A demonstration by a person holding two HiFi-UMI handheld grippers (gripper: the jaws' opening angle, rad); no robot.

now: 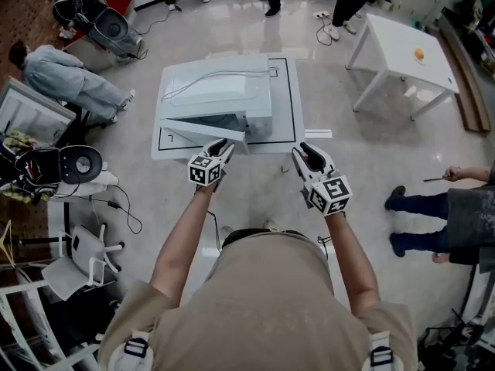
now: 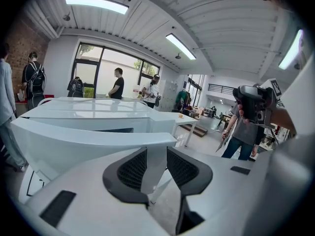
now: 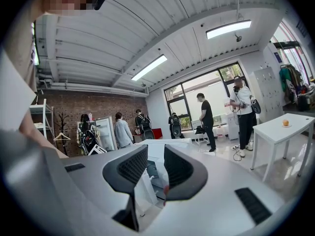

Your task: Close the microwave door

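Observation:
A white microwave [image 1: 220,91] stands on a low white platform [image 1: 288,103]. Its door [image 1: 203,128] hangs partly open, swung out toward me with the free edge on the right. My left gripper [image 1: 223,147] is at that free edge. In the left gripper view the door [image 2: 88,141] fills the left, and its end shows in the gap of the left gripper [image 2: 156,163]; the pads stand apart from it, open. My right gripper [image 1: 303,153] hovers to the right of the door, off the microwave, open and empty. In its own view the right gripper [image 3: 155,168] looks toward the microwave [image 3: 170,145].
A white table [image 1: 406,49] with an orange [image 1: 418,53] stands at the back right. A person [image 1: 437,207] stands close on the right; others sit at the left [image 1: 66,79]. Chairs and cables crowd the left side [image 1: 77,246].

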